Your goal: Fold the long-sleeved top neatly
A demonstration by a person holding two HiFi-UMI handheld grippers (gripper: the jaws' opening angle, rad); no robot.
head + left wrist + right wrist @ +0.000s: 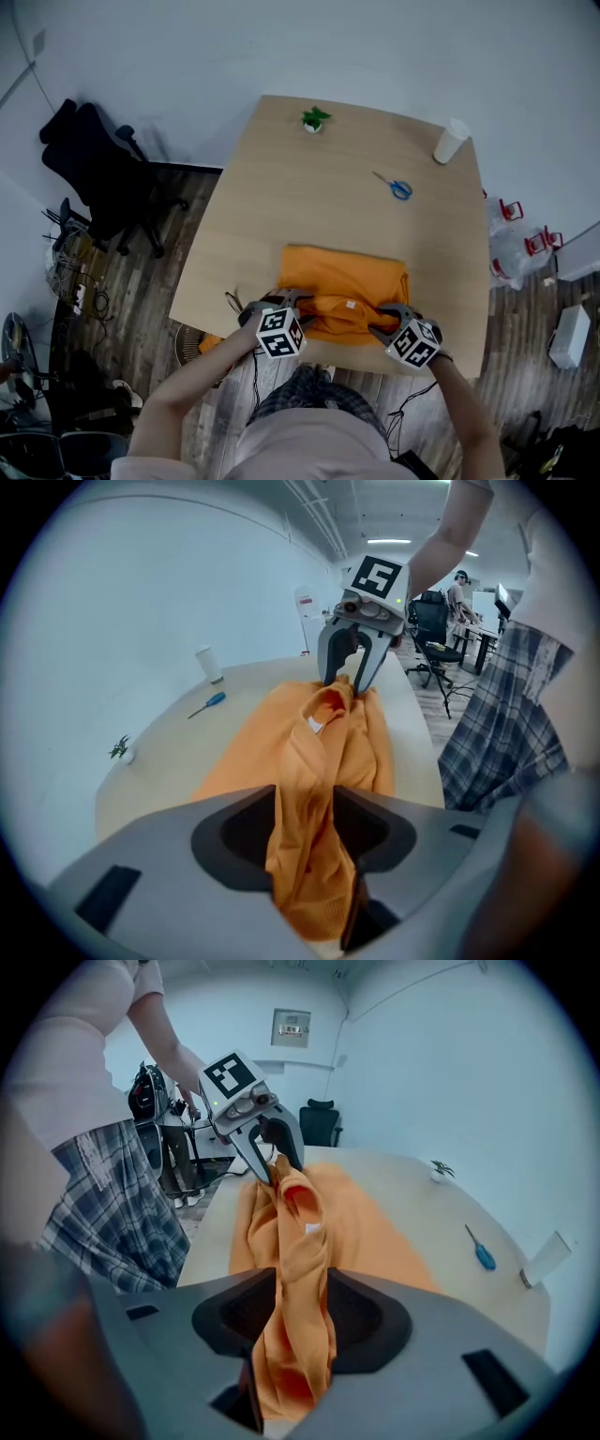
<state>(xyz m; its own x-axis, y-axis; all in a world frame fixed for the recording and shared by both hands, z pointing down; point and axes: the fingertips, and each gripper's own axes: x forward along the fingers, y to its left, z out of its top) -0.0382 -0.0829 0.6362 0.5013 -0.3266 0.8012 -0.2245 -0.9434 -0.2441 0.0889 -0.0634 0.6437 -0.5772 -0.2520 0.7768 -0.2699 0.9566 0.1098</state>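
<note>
Left claw and right claw tight on bunched orange top; white cup apart.

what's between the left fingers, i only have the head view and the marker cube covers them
Observer: In the left gripper view, a bunched fold of the orange top fills the gap of the left gripper and touches both fingers.
Operator: and the right one
Observer: In its own view, the right gripper has a twisted bunch of the same top pinched between its fingers.
Operator: does the cloth sag between them
Observer: No. Seen from either gripper, it runs as one bunched ridge right up into the other gripper's fingers.
</note>
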